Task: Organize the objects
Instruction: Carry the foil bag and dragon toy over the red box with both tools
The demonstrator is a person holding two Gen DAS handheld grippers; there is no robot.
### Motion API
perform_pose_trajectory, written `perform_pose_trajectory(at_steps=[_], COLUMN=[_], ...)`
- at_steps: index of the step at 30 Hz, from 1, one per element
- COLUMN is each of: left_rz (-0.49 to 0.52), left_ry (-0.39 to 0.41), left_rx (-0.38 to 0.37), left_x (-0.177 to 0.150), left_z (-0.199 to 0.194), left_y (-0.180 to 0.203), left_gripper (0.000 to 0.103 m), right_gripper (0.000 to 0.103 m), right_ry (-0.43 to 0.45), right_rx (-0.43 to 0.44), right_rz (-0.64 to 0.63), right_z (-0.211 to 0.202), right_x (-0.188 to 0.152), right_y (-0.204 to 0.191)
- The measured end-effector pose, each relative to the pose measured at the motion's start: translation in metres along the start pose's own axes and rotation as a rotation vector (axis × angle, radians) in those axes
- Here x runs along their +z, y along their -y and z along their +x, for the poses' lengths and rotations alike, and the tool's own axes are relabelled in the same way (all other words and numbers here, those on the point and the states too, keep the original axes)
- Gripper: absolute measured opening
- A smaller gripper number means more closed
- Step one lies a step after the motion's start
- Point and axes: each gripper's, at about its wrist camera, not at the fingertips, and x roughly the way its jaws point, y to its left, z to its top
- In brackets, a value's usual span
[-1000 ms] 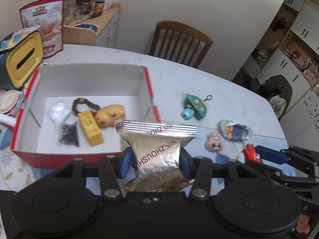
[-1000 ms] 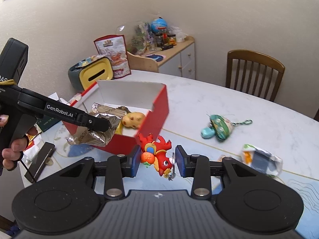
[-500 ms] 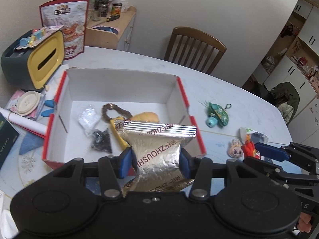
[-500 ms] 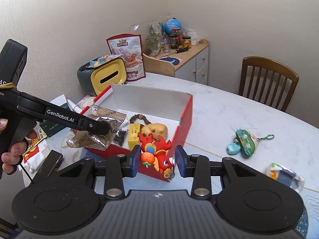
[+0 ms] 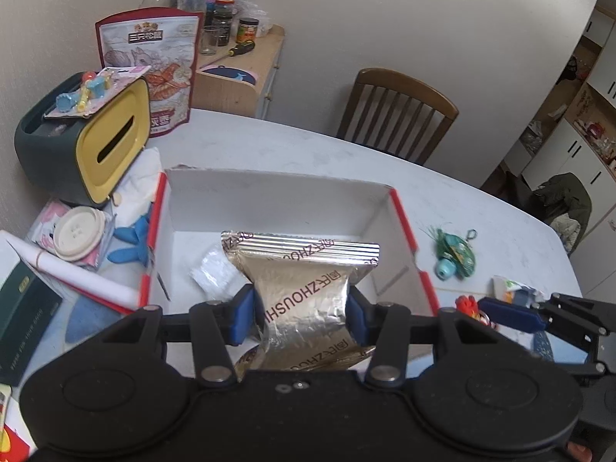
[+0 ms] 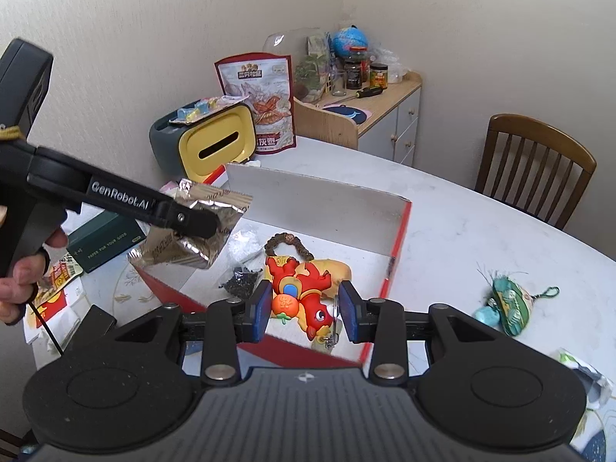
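My left gripper (image 5: pixel 299 317) is shut on a silver foil packet (image 5: pixel 304 292), held above the open red-and-white box (image 5: pixel 277 196). That foil packet (image 6: pixel 192 235) also shows in the right wrist view, hanging over the box's left edge in the left gripper (image 6: pixel 200 227). My right gripper (image 6: pixel 304 310) is shut on a red dragon charm (image 6: pixel 302 290) with a key ring, over the near right part of the box (image 6: pixel 331 204). Inside the box lie a bead bracelet (image 6: pixel 287 240), a dark bag (image 6: pixel 240 283), a clear bag (image 6: pixel 244 242) and a tan toy (image 6: pixel 340 271).
A green turtle charm (image 6: pixel 508 306) and a small packet (image 5: pixel 514 290) lie on the white table (image 5: pixel 308 146) right of the box. A yellow-fronted tissue holder (image 5: pixel 81 142), snack bag (image 5: pixel 152 65), green book (image 6: pixel 104 242) and round lid (image 5: pixel 79 233) crowd the left. A wooden chair (image 5: pixel 396 111) stands behind.
Both grippers have carried their loads leftward over the box. The foil packet now hangs above the box's inside and the dragon charm above its near right part. Neither grip has changed.
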Motion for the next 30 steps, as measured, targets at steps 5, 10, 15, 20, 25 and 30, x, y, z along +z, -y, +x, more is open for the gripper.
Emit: perform_pose_trajectory(at_steps=[5,10,15,20,25,30], left_rz=[-0.002,-0.007,0.011,0.025,0.050,0.087], left_ry=[-0.028,-0.061,-0.097,-0.125,-0.151,-0.173], left_rx=[0.017,0.029,0.045,0.068,0.085,0.110], left_x=[0.013,0.020,0.025,0.030,0.034,0.037], left_z=[0.022,0.047,0.070,0.089,0.106,0.123], left_y=[-0.013,-0.021,-0.024,-0.029,-0.029,-0.028], left_gripper=[0.048,0.048,0.048,0.048,0.048,0.048], right_gripper=[0.037,0.037,0.037,0.037,0.037,0.037], right_ry=[-0.039,-0.083,-0.132,-0.178,-0.215,-0.256], right_rx=[-0.002,-0.011,-0.019,-0.035,-0.041,-0.037], right_rz=[-0.018,-0.016,0.003,0.021,0.015,-0.042], right_z=[0.024,0.050,0.076,0.100,0.120,0.138], right_x=[0.007,0.006,0.005,0.003,0.003,0.002], right_y=[-0.007,-0.008,-0.005,-0.002,-0.005,-0.014])
